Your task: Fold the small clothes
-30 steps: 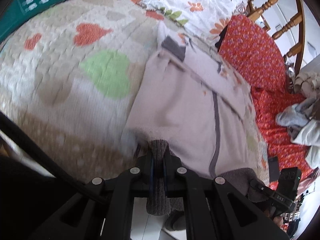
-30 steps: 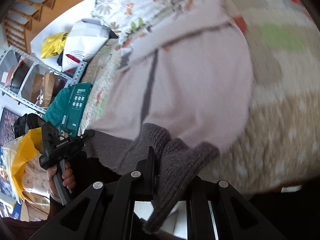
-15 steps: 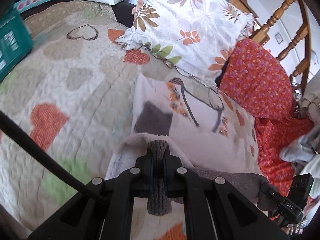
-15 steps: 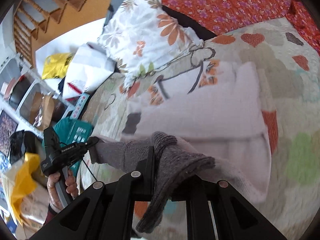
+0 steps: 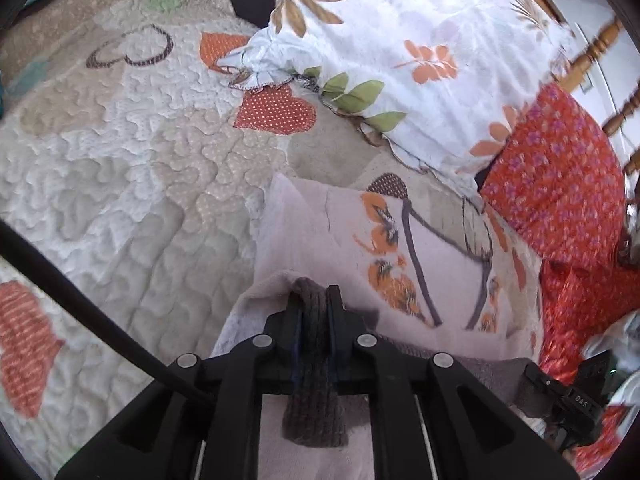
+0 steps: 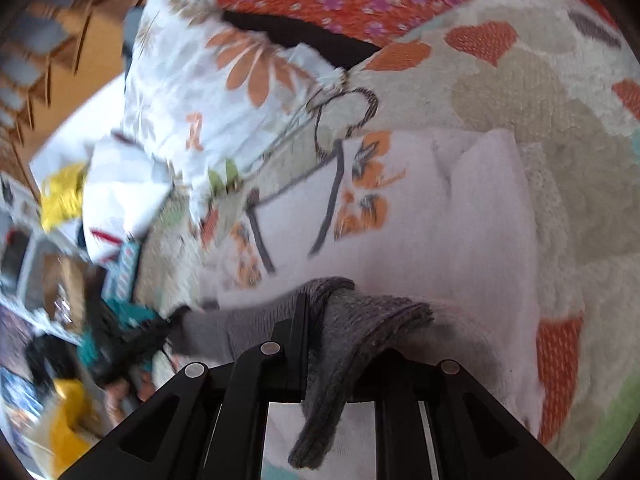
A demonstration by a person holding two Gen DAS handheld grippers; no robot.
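Note:
A small pale pink garment (image 5: 320, 232) with an orange flower print lies on the heart-patterned quilt (image 5: 120, 160). Its grey ribbed hem (image 5: 316, 412) is lifted and doubled back over the printed part. My left gripper (image 5: 314, 292) pinches one end of that hem; its jaws are opening, with the knit still between the pads. In the right wrist view the garment (image 6: 460, 220) lies ahead and my right gripper (image 6: 336, 320) holds the other end of the hem (image 6: 328, 400). Its jaws are opening too, and the knit drapes over one finger.
A white floral pillow (image 5: 420, 48) lies just beyond the garment. Red flowered cloth (image 5: 560, 168) and a wooden chair (image 5: 600, 40) stand to its right. More clothes are heaped at the right edge (image 5: 628, 340). Shelves, a yellow bag (image 6: 64, 196) and white bags crowd the far side.
Both grippers carried the grey hem across the quilt toward the pillow, folding the lower part of the garment over its printed upper part. The fold now lies close below the pillow.

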